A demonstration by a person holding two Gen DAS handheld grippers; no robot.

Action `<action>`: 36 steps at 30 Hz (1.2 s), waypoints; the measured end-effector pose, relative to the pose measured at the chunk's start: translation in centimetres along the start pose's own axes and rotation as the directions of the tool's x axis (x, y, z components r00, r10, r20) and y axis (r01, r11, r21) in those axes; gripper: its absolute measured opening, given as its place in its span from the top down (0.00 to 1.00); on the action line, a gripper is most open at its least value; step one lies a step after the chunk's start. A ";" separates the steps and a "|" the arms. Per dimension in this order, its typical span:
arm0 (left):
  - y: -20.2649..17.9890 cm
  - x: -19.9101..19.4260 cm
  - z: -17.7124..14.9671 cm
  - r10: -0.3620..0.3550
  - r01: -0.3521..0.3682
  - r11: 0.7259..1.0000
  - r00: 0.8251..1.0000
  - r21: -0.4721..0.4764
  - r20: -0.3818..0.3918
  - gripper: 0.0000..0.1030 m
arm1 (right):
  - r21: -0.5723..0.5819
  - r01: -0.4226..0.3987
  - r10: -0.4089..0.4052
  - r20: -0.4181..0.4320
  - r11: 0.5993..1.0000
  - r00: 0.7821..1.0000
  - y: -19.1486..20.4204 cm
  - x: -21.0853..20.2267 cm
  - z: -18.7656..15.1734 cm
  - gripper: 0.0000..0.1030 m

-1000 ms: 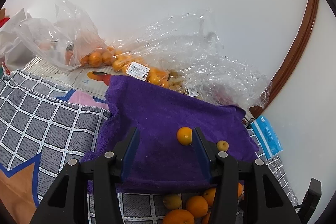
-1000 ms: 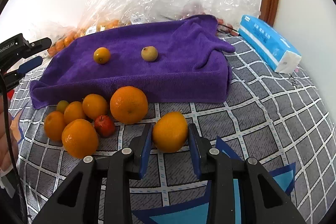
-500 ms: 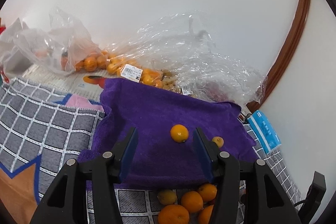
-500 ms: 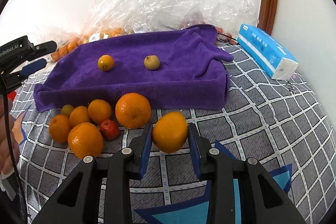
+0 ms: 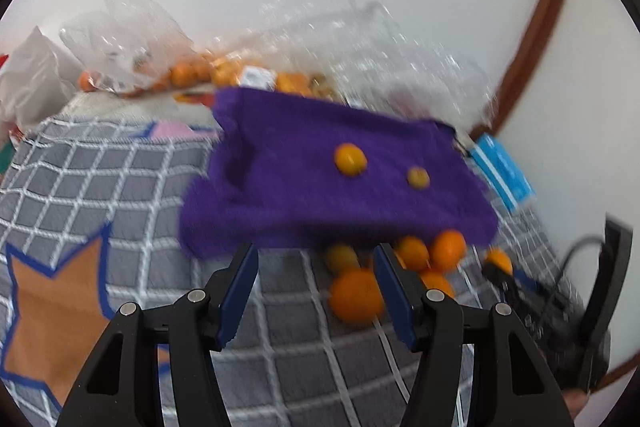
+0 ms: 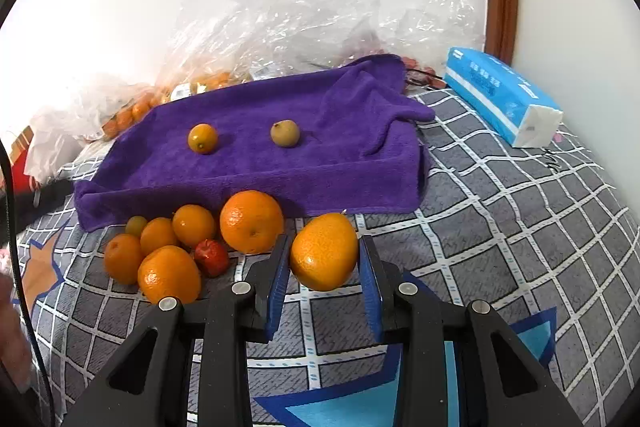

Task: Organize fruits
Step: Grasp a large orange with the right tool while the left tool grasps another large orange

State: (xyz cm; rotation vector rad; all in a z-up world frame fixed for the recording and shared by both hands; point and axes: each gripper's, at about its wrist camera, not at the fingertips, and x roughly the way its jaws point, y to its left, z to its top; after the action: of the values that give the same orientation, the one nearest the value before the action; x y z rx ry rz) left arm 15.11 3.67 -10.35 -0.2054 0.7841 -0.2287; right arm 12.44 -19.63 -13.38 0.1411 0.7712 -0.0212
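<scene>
Now an orange (image 6: 323, 251) is clamped by the right gripper (image 6: 324, 273) above the checked cloth (image 6: 520, 219), near the purple towel (image 6: 256, 163); the left gripper (image 5: 316, 287) is held apart, empty.

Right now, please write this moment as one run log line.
right gripper: shut on large orange fruit | left gripper: open, empty | purple towel: two small fruits on it

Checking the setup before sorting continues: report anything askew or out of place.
The purple towel is rumpled at its far right corner. One small red fruit sits among the loose oranges. Nothing is spilled or damaged.
</scene>
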 end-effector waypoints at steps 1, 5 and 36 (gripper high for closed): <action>-0.7 0.2 -0.4 -0.006 0.006 1.000 1.000 0.027 -0.006 0.44 | 0.000 -0.001 0.001 -0.003 1.000 1.000 0.0 0.0 0.0 0.67; -2.8 1.7 -1.6 0.032 -0.029 0.993 0.999 0.113 -0.027 0.44 | 0.006 -0.006 0.006 0.004 1.000 1.000 -0.2 -0.1 -0.1 0.67; -1.5 0.4 -1.8 -0.041 0.040 0.999 0.997 0.007 0.073 0.63 | 0.028 -0.047 0.047 0.010 0.998 0.999 -0.5 0.1 -0.2 0.67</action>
State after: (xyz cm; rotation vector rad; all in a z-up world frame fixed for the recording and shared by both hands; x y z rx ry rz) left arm 13.94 1.95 -11.45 -0.2231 0.7073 -0.2604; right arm 12.34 -20.05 -13.60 0.1860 0.7584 0.0118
